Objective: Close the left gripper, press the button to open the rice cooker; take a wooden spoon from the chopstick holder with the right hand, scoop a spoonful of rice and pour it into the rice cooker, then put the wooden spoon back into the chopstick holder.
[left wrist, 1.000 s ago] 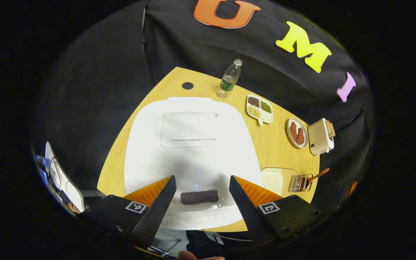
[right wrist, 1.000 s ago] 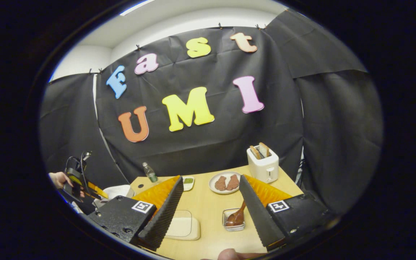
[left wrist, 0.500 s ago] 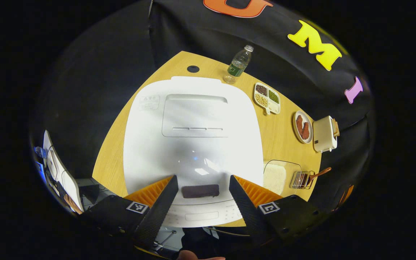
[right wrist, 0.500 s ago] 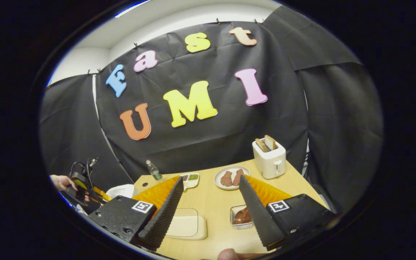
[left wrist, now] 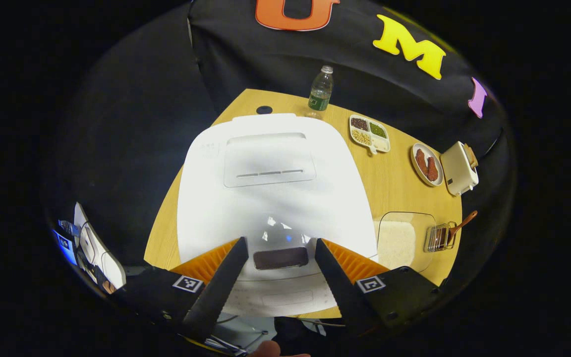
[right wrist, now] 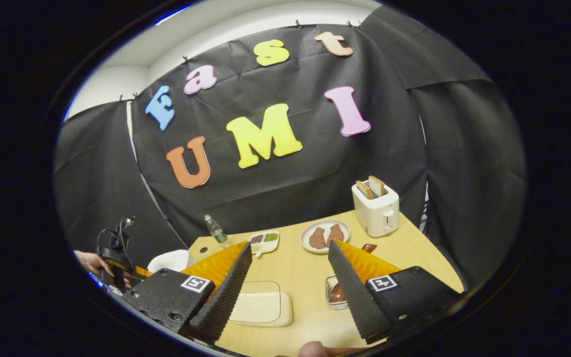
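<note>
Left gripper [left wrist: 278, 277] hangs over the rice cooker [left wrist: 270, 183], fingers spread, its dark button [left wrist: 281, 258] right between them (lid shut). Right gripper [right wrist: 288, 282], fingers spread too, hovers above the bench [right wrist: 305, 270].

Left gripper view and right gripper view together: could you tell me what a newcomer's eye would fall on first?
In the left gripper view, the big white rice cooker takes up the near table, lid shut, with the open left gripper straddling its dark button. In the right gripper view, the white toaster with bread in its slots stands at the far right corner, beside a plate of meat.
</note>
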The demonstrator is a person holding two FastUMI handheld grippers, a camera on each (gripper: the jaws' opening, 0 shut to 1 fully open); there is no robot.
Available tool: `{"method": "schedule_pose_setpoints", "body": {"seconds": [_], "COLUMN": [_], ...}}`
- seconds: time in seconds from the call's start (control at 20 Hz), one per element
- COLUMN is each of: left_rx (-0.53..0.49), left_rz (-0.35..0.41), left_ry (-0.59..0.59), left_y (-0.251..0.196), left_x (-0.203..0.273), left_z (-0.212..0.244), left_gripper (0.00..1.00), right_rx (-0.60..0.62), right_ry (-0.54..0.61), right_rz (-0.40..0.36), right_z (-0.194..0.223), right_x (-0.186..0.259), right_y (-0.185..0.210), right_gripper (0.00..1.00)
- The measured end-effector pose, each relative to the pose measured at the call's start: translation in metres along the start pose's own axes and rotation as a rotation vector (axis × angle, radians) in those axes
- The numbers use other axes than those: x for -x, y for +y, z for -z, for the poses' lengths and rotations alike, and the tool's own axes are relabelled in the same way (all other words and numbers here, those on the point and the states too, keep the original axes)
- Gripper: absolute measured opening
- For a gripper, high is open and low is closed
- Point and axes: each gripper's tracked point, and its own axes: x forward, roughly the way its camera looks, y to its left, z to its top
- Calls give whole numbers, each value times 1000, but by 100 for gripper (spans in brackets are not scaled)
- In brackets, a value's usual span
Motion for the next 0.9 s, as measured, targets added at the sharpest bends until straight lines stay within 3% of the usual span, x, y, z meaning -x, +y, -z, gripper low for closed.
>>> {"method": "schedule_pose_setpoints", "body": {"seconds": [0.2, 0.4, 0.5, 0.55, 0.7, 0.75, 0.9], "left_rx": [0, 79, 80, 73, 67, 71, 79], "left_rz": [-13, -51, -52, -49, -37, -33, -39], "left_ry": [-96, -229, -280, -303, -374, -397, -511], "left_y": [-2, -5, -5, -5, -7, -8, -5], "left_x": [-3, -3, -1, 1, 6, 8, 22], "left_z": [-2, -9, -9, -9, -10, -10, -16], "left_gripper": [97, 96, 96, 96, 95, 94, 95], "right_rx": [21, 62, 90, 103, 120, 124, 146], "right_ry": [-2, -2, -7, -11, -15, -13, -27], "right_rz": [-16, -33, -38, -39, -45, -47, -56], "right_z": [0, 0, -3, -4, -2, -1, -1], "right_x": [5, 12, 15, 17, 19, 20, 25], "right_y": [10, 22, 27, 29, 37, 42, 59], "right_gripper": [100, 100, 96, 100, 100, 96, 100]}}
